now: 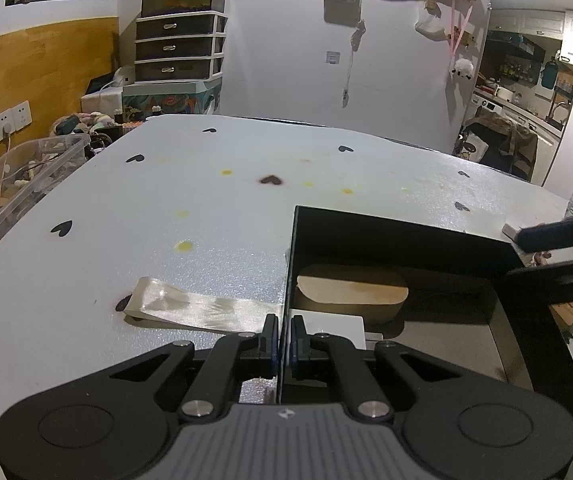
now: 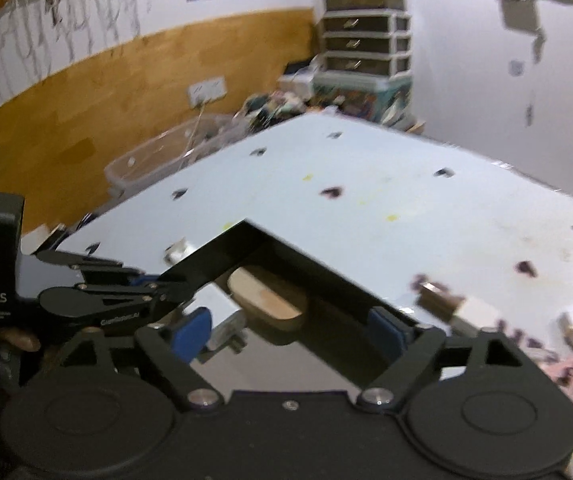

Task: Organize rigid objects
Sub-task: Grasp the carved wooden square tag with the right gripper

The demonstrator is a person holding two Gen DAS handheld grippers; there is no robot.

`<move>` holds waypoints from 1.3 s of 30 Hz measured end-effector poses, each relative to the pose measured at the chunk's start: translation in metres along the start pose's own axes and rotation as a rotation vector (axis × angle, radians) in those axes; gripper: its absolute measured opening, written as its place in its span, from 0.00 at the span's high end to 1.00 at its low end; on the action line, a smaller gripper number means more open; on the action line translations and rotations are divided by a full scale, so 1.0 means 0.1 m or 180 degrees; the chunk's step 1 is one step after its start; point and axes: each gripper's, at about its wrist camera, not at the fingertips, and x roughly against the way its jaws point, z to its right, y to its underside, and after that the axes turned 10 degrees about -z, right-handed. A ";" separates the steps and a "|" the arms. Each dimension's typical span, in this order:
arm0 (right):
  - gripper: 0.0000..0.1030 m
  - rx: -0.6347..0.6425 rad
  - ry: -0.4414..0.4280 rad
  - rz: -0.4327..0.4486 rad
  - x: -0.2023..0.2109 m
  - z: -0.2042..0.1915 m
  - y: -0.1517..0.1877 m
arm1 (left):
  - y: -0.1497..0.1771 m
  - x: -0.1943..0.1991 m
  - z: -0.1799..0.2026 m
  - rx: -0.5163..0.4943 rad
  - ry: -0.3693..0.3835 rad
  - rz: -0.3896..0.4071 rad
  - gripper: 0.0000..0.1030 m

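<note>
Left gripper (image 1: 284, 344): bottom centre of the left wrist view; jaws pinched together on the near left wall of the black box (image 1: 502, 360), one finger outside it, one inside.
Right gripper (image 2: 294, 332): bottom of the right wrist view, blurred; jaws spread wide over the box's open top, nothing between the blue pads (image 2: 192, 330). In the left wrist view it shows at the right edge.
Black box: open-topped, on the table (image 1: 166, 208); lower right of the left wrist view, centre of the right wrist view.
Wooden piece (image 1: 352, 290): flat, rounded ends, light brown; lies inside the box toward its far wall.
White block (image 1: 332, 326): inside the box, just beside the left gripper's inner finger, near the wooden piece.
Ribbon (image 1: 202, 310): pale glossy strip lying flat on the table, left of the box, its end at the box wall.
Table cover: white with black heart marks, some yellow stains.
Small items (image 2: 442, 300): on the table right of the box, right wrist view; too blurred to identify.
Hand (image 2: 18, 340): far left edge of the right wrist view, holding the left gripper's handle.
</note>
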 end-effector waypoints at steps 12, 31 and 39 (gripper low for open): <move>0.00 -0.0507 0.0734 0.0344 0.40 0.45 0.54 | 0.00 0.00 0.00 0.0005 -0.0002 0.0000 0.95; 0.00 -0.0529 0.1313 0.0377 0.10 0.82 1.05 | 0.00 0.02 0.00 0.0023 -0.0001 0.0006 0.95; 0.06 -0.0763 0.1152 0.0125 -0.12 1.11 0.99 | 0.00 0.02 0.00 0.0014 -0.0005 0.0003 0.95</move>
